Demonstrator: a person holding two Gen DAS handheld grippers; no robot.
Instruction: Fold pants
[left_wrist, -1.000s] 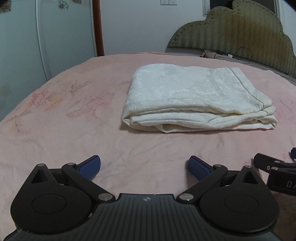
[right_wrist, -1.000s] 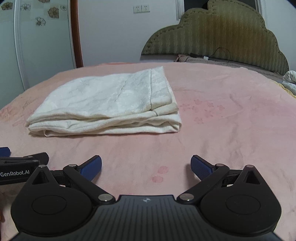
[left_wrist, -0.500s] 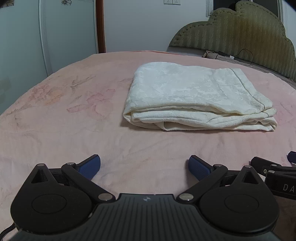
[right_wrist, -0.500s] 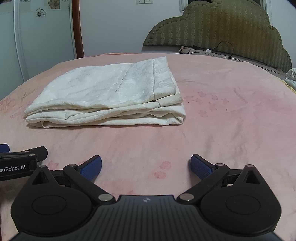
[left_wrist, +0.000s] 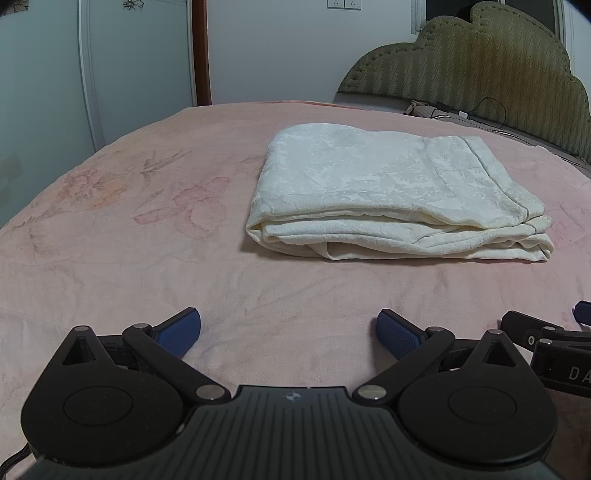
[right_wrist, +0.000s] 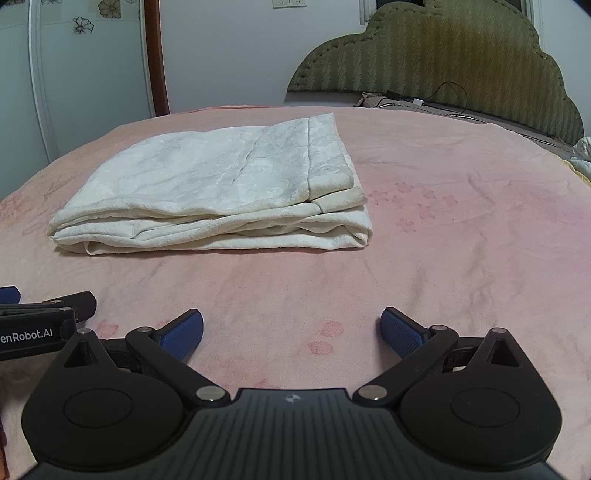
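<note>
The pants are cream white and folded into a neat flat stack. They lie on a pink bed cover with faint flowers on it. In the left wrist view the stack sits a bit to the right of the middle. In the right wrist view the pants sit to the left. One end of the stack shows a hem line, and the layers can be seen along the near edge.

The left claw is low over the bed cover, near the camera. Its two blue fingers are spread wide, with nothing between them. It is well apart from the pants. The right claw is the same: blue fingers spread wide, holding nothing, well short of the stack.

The two claws are side by side. A black part of the right claw shows at the right edge of the left view, and a black part of the left claw, with white letters on it, shows at the left edge of the right view.

Between each claw and the pants there is only bare pink cover with small wrinkles.

Behind the bed is a green padded headboard with a wavy top. A dark cable lies near it. A pale cupboard door with flower stickers stands on the left, beside a brown wooden post. A white wall socket is high on the wall.
</note>
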